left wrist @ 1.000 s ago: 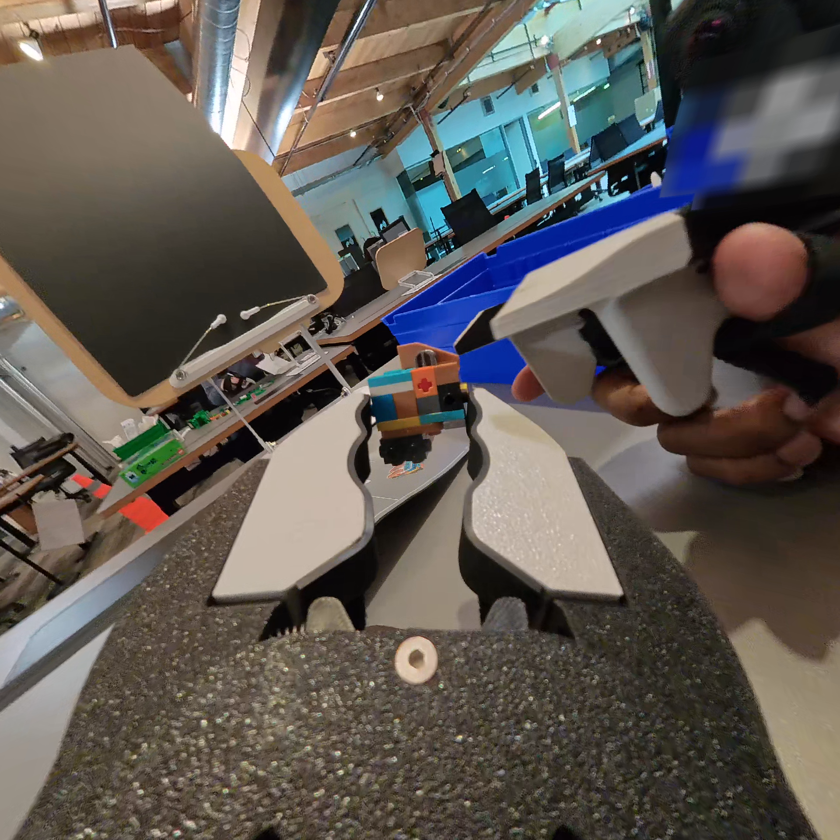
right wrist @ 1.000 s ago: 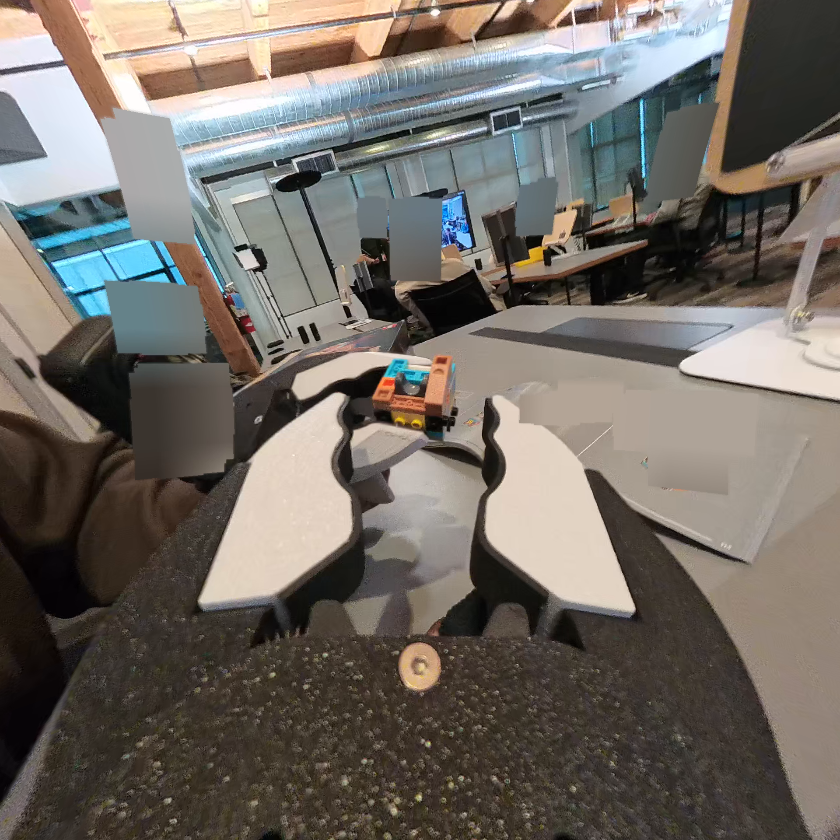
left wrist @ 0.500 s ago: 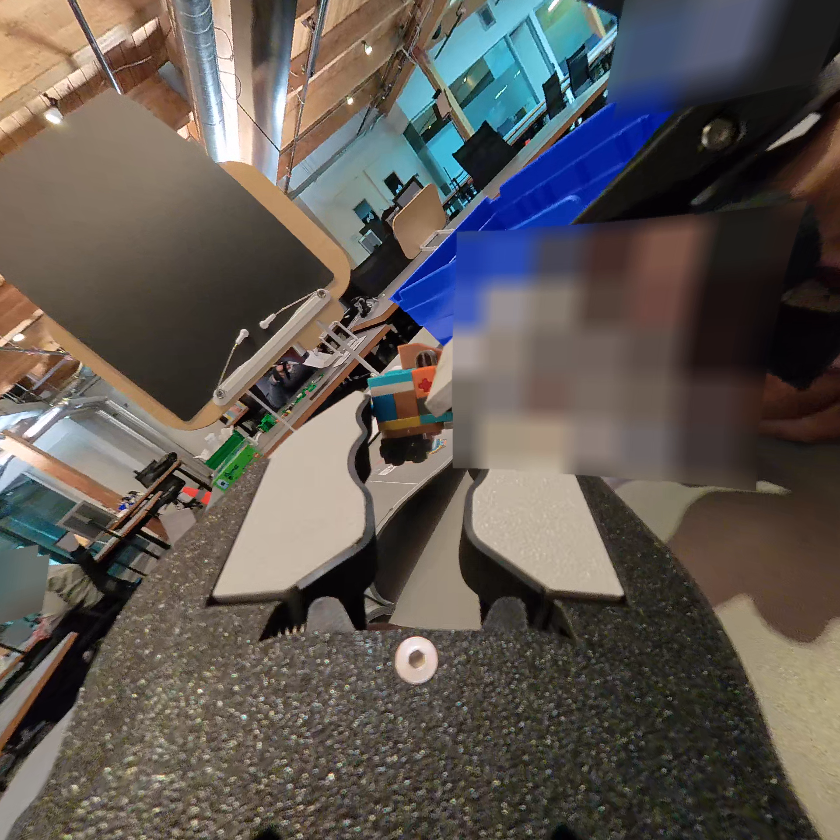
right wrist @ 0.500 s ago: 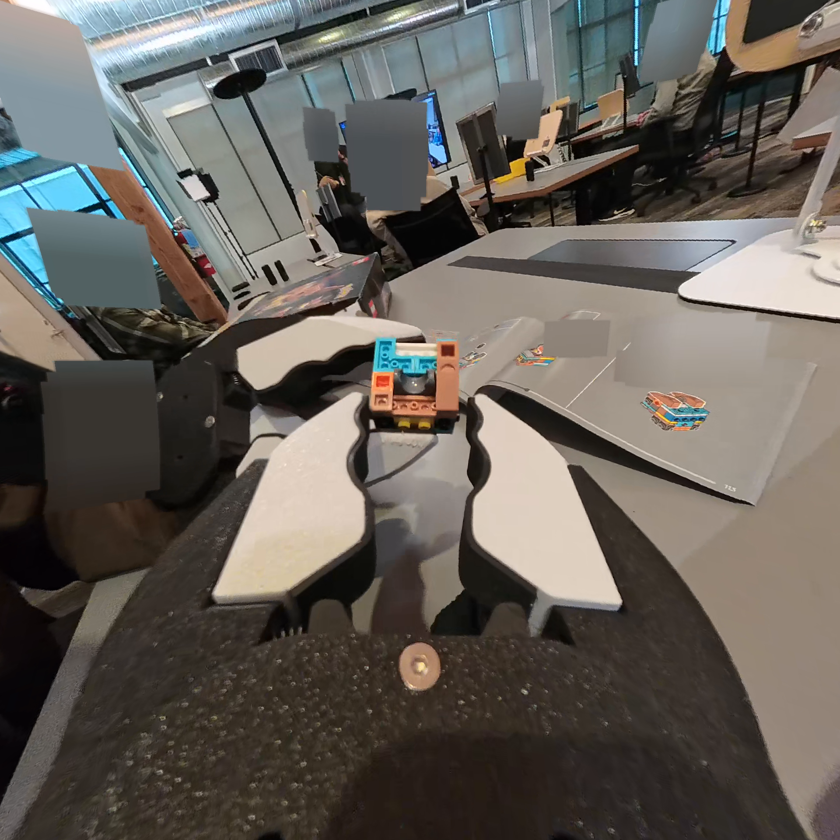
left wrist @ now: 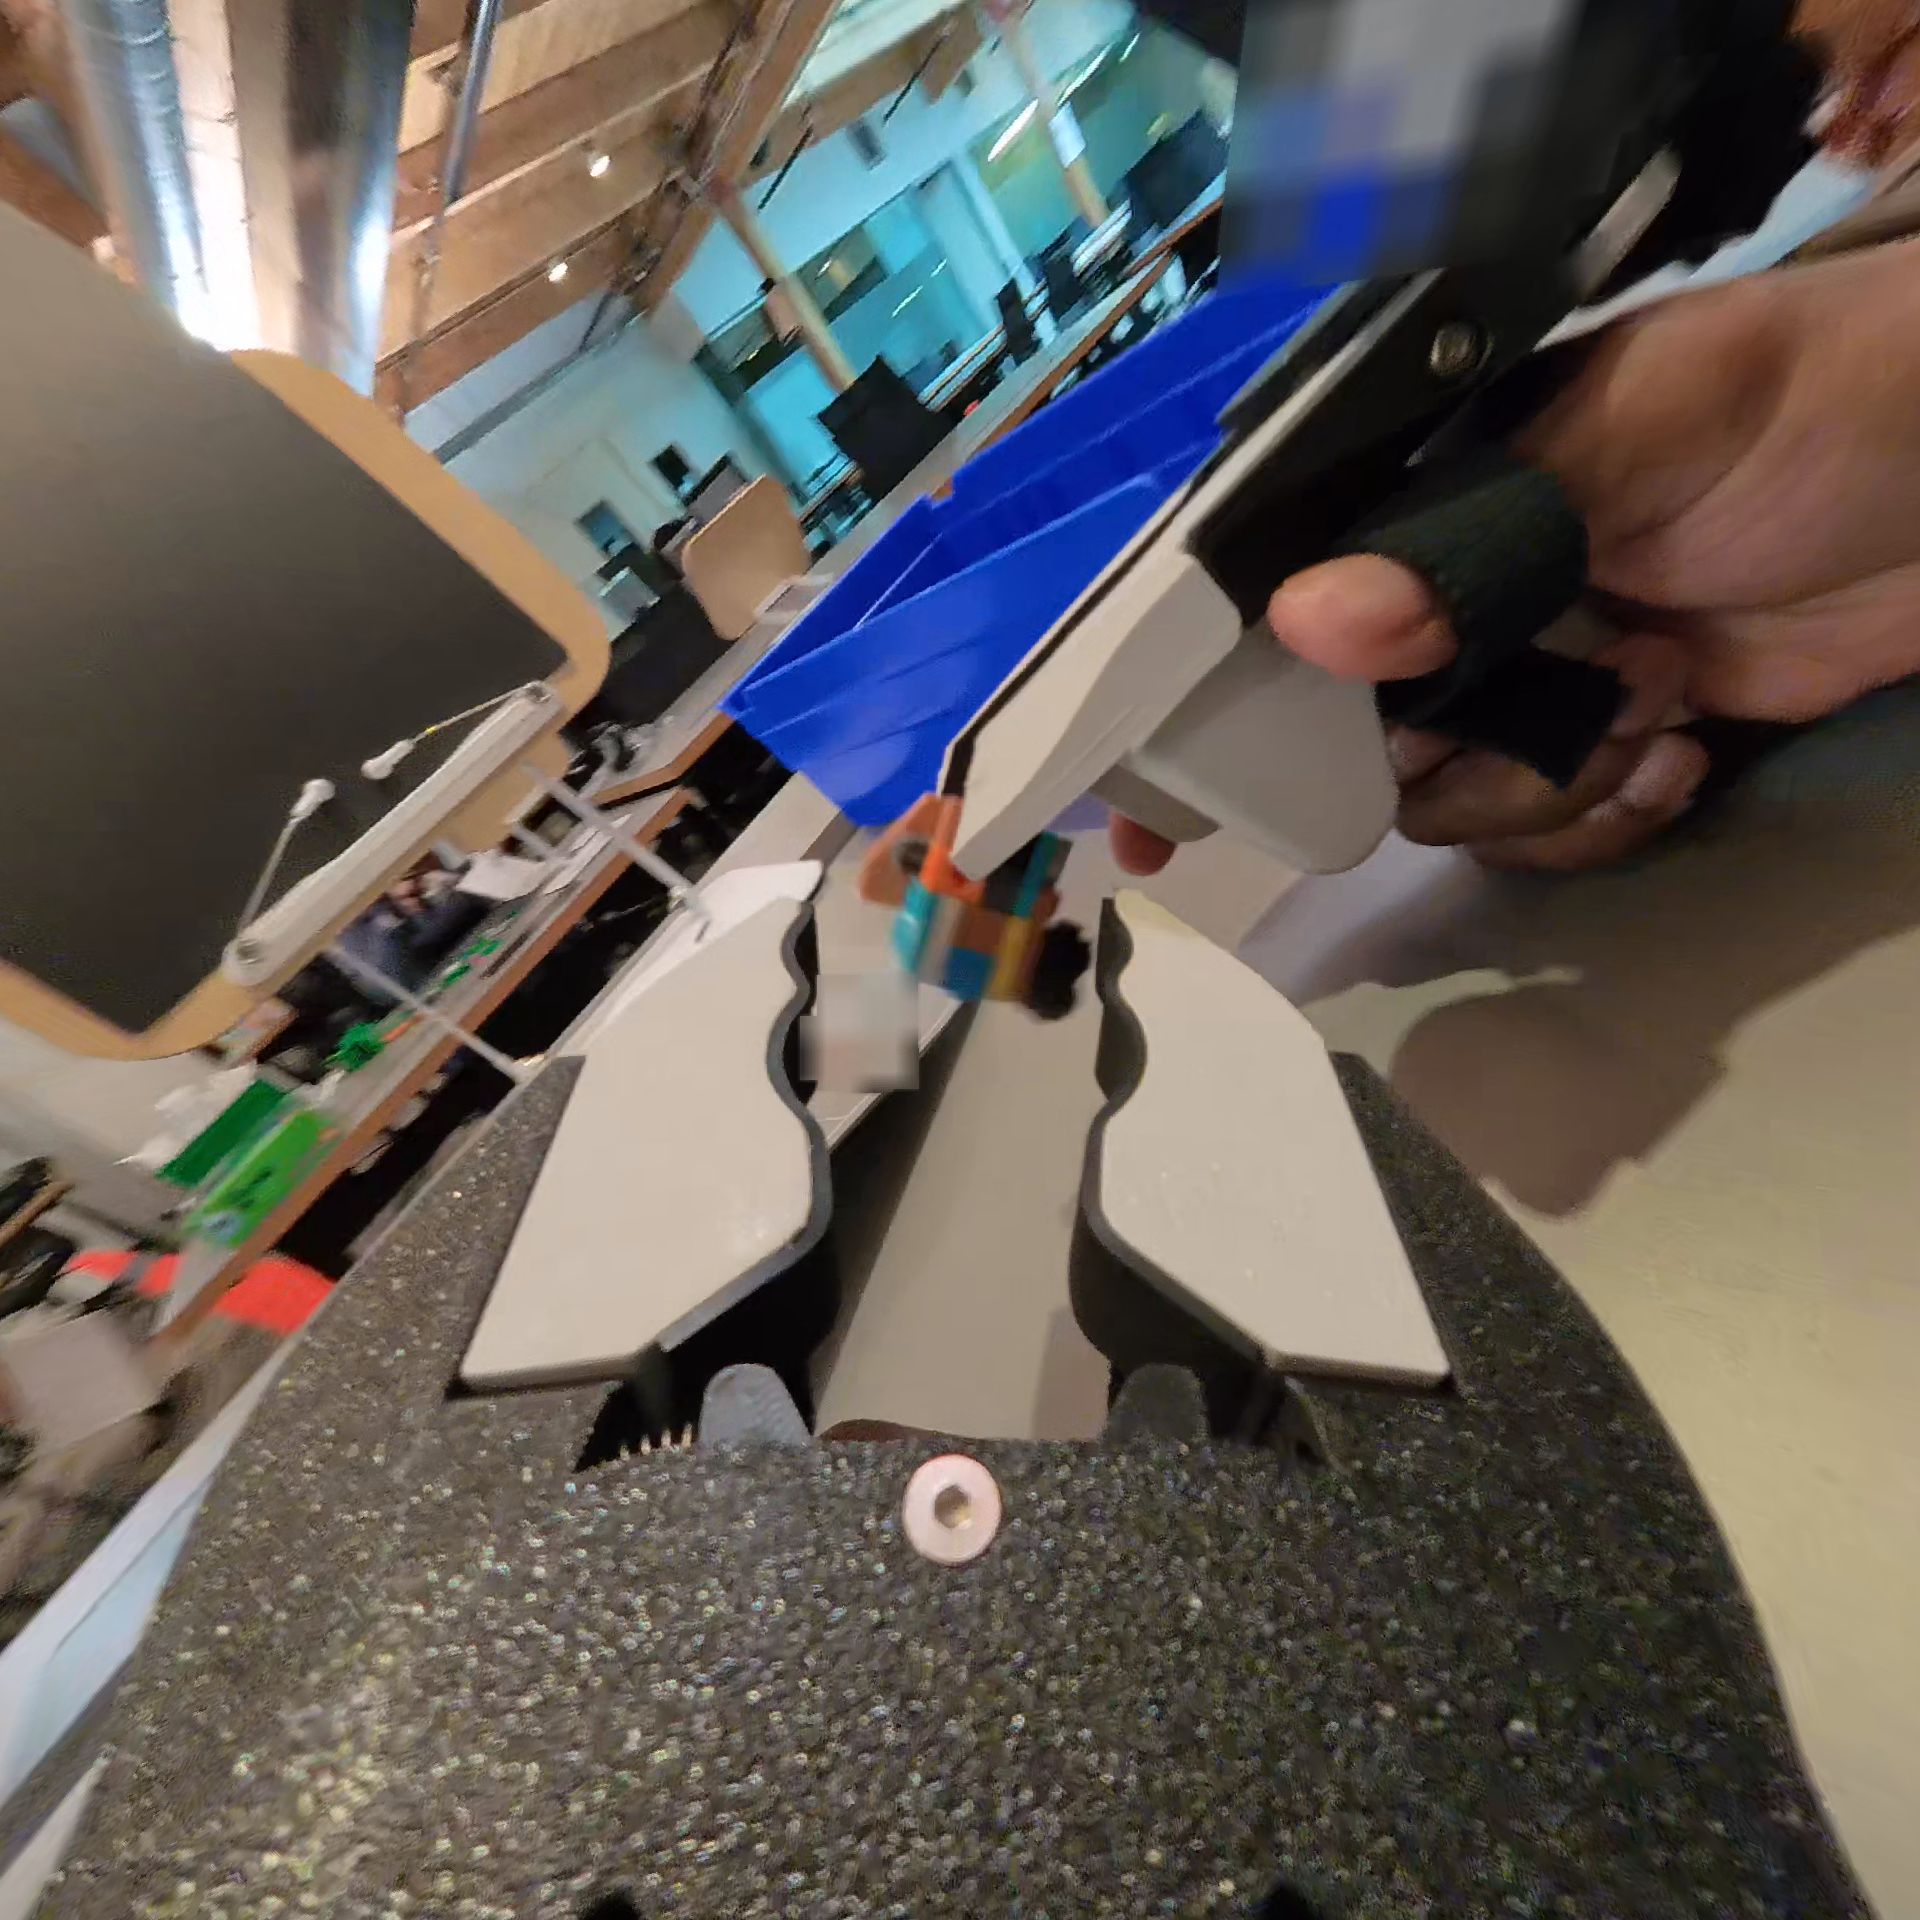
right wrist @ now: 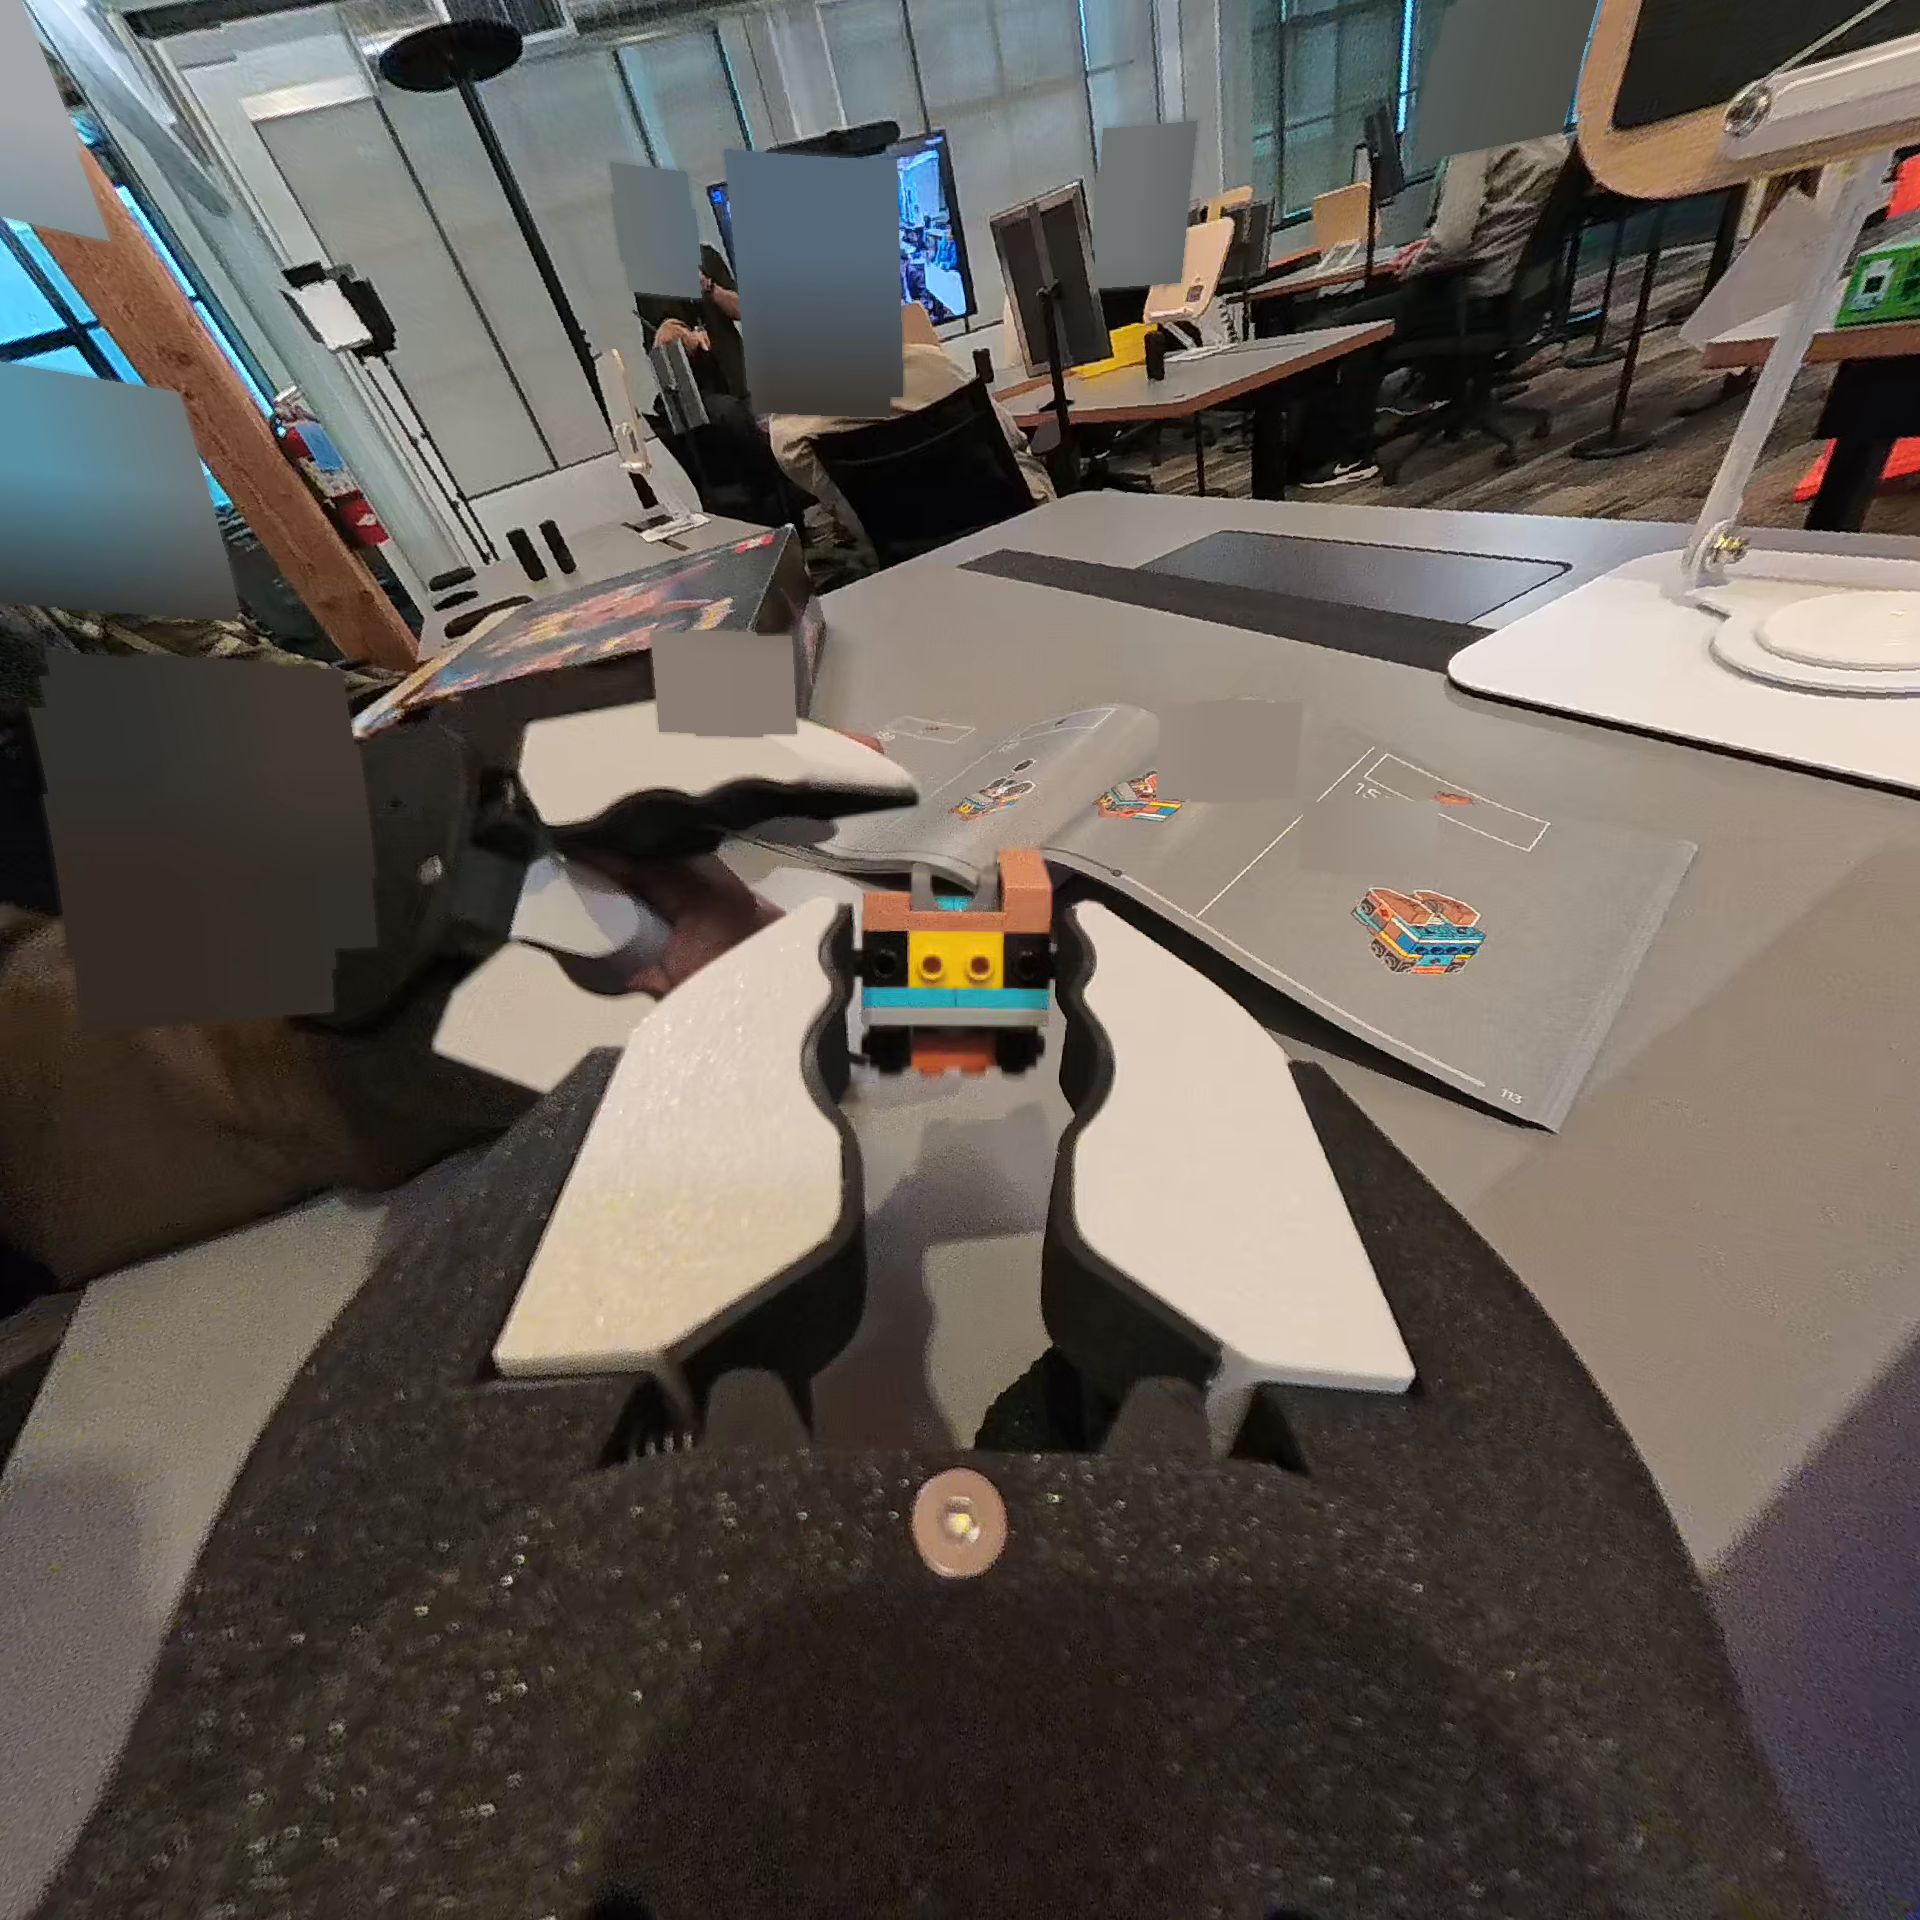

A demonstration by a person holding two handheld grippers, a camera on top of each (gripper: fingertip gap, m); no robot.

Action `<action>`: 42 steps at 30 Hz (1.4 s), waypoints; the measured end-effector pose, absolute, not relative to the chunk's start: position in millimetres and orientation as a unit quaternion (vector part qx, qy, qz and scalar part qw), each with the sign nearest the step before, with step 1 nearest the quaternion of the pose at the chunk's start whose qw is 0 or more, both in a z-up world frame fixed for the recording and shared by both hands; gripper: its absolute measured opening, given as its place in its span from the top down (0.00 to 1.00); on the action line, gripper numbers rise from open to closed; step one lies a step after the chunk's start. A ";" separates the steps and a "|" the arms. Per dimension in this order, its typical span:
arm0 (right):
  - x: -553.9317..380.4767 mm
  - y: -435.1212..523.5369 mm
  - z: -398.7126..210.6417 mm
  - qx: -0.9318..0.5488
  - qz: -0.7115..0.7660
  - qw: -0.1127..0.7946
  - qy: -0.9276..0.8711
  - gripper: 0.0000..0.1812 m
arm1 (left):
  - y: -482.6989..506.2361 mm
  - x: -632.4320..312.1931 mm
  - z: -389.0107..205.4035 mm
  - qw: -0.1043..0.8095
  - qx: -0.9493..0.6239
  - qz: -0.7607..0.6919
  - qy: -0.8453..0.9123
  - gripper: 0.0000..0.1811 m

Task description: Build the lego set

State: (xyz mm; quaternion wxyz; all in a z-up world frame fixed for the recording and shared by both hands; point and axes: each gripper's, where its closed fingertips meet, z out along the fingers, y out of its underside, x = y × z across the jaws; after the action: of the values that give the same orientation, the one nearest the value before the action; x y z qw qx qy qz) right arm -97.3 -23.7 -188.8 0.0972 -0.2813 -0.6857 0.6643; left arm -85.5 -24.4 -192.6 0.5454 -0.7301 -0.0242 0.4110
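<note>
Right gripper (right wrist: 956, 977) was clamped on the lego model (right wrist: 954, 971), held above the grey table (right wrist: 1714, 1195) just in front of the open instruction booklet (right wrist: 1351, 904). Left gripper (left wrist: 956, 935) sat spread, empty, left of the model.

Lego model (right wrist: 954, 977) between right fingers (right wrist: 717, 1122); open booklet (right wrist: 1351, 914) behind it.
</note>
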 end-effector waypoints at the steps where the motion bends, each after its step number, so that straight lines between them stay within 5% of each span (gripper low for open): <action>1: -97.8 -23.2 -189.5 -0.280 0.664 0.095 -0.687 0.80 | -26.7 -85.2 -190.3 0.558 -0.729 0.396 -0.022 0.72; 14: -85.7 -27.8 -174.3 -0.245 0.711 0.040 -0.658 0.82 | -29.8 -71.1 -202.7 0.623 -0.771 0.094 -0.091 0.71; 21: -72.1 -25.0 -146.5 -0.222 0.784 -0.018 -0.580 0.82 | -18.6 -55.7 -175.3 0.721 -0.657 -0.134 -0.173 0.71; 42: -50.5 -37.7 -176.4 -0.154 0.716 -0.050 -0.679 0.74 | -24.7 -37.7 -190.6 0.670 -0.737 -0.064 -0.066 0.80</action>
State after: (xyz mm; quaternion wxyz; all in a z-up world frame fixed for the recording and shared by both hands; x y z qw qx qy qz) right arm -50.5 -37.7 -176.4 -0.0500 -0.1536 -0.6789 0.7162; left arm -37.7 -24.7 -190.6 0.6697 -0.7369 -0.0659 -0.0635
